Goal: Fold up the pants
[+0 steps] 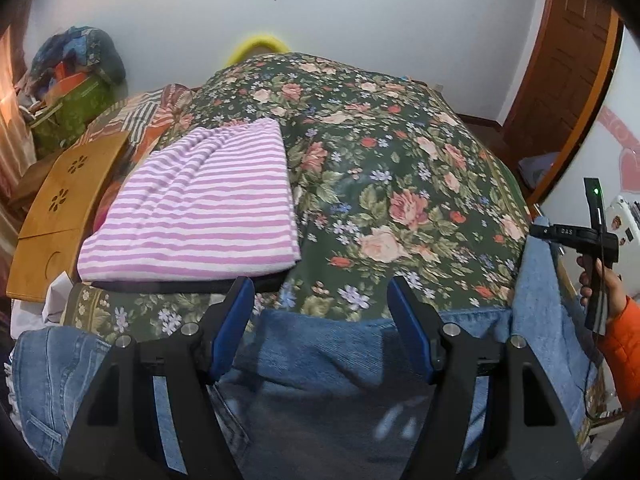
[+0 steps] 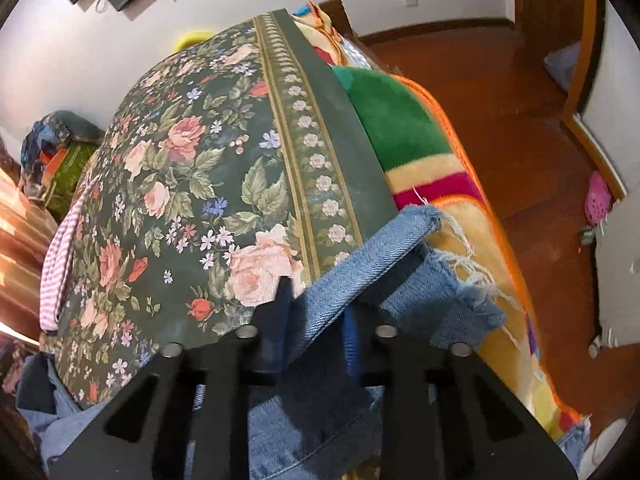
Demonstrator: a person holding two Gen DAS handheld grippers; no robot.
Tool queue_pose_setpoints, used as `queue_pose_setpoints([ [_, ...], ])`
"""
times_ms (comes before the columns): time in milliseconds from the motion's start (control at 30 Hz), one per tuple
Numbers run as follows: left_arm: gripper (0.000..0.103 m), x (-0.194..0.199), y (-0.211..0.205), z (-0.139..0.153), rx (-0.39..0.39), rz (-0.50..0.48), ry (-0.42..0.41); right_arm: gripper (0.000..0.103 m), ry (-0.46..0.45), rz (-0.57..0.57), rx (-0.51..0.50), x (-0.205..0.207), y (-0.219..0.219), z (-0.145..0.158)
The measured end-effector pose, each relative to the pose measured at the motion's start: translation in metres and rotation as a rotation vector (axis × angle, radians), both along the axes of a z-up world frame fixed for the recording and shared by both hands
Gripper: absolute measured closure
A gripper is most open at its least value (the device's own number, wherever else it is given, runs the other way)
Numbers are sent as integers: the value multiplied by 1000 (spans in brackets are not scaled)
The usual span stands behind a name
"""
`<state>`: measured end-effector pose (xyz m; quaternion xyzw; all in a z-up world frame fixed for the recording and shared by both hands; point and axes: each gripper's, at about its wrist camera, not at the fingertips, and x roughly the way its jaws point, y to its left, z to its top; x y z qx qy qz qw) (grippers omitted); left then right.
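A: What does the left wrist view show?

B: The left gripper (image 1: 322, 312), with black arms and blue pads, spread wide above faded blue denim pants (image 1: 316, 352) lying along the near edge of a dark green floral bedspread (image 1: 384, 184). On the far left lies a folded pink-and-white striped towel (image 1: 200, 208), beside a wooden lap tray (image 1: 60, 216). At the right, a hand in an orange sleeve (image 1: 608, 292) holds the other gripper's handle.

A: And the right wrist view?

B: Only here, the right gripper (image 2: 316, 312) is clamped on a frayed pant hem (image 2: 400, 256), at the bedspread's right edge. A striped green, yellow and red plush blanket (image 2: 404, 136) and wooden floor (image 2: 512, 128) appear too.
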<state>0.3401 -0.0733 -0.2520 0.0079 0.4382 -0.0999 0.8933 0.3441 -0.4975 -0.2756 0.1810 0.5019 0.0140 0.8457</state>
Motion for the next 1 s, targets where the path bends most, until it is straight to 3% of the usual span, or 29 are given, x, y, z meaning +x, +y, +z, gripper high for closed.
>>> queue_pose_setpoints([
  [233, 34, -29, -18, 11, -56, -74, 48, 96, -120, 17, -67, -31, -1, 46],
  [367, 34, -55, -36, 19, -68, -125, 56, 96, -176, -5, -48, -45, -14, 73],
  [567, 34, -88, -66, 16, -116, -213, 107, 96, -218, 1, -58, -65, -15, 92],
  [800, 34, -112, -95, -8, -21, -258, 118, 96, -244, -6, -20, -83, -13, 97],
  [933, 62, -113, -101, -18, 30, -252, 117, 96, -256, -3, -1, -87, -15, 100],
  [1000, 69, -111, -98, -16, 26, -244, 106, 96, -271, 1, 1, -86, -14, 106],
])
